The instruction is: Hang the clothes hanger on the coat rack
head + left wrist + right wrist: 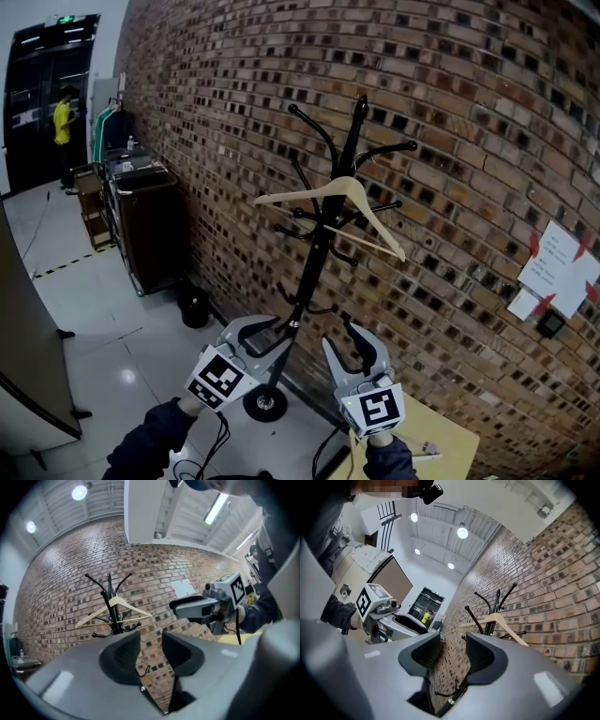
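While the hanger (352,186) hangs on the rack (350,148), left claw (151,638) and right claw (453,640) gape empty below

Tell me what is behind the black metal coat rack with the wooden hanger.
A red-brown brick wall stands behind the black metal coat rack, whose arms carry the pale wooden hanger. The strip of wall directly behind the pole is covered.

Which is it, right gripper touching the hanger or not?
Apart. The head view shows the right gripper well below the hanger, with rack pole and brick wall between them; its jaws hold nothing.
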Available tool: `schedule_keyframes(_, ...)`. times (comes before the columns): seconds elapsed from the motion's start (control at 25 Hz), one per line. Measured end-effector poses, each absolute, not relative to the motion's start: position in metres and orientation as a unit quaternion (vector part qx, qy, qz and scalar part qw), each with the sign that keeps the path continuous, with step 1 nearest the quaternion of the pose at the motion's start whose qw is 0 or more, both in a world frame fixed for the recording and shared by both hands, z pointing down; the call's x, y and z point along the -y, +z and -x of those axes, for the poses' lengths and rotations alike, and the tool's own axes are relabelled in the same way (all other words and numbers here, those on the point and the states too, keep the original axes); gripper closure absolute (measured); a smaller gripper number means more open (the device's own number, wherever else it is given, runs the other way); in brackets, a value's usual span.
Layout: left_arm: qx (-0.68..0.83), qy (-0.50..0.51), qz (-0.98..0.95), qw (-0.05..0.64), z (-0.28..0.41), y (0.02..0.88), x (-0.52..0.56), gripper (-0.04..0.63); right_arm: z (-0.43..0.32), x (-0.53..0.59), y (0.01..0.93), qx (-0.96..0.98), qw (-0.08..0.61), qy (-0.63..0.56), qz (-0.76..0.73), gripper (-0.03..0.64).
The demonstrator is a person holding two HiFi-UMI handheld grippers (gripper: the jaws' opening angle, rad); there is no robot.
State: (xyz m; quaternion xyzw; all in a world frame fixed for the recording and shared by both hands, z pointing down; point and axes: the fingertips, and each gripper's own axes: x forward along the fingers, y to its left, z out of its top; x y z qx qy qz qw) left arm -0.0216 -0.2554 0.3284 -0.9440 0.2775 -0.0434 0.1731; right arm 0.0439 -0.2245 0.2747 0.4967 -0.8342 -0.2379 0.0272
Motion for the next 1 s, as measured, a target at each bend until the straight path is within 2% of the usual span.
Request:
schedule_keyframes(0.08, -0.278, -0.045, 0.945, 0.169, 0.025, 0.332, 0.254, 0.459, -0.041, 0.222, 0.274, 0.830, 0.019, -0.241, -0.502, 0.500)
schedule_keyframes(0.12, -0.278, -0.045, 0.945, 0.166, 0.027, 0.334, 0.253, 0.459, -0.039, 0.221, 0.276, 0.829, 0.020, -0.242, -0.503, 0.503)
schedule_keyframes(1.0, -0.262, -0.041, 0.954, 0.142, 0.042, 0.358, 0.241, 0.468, -0.009, 0.220, 0.314, 0.832, 0.058, -0.215, -0.508, 0.503)
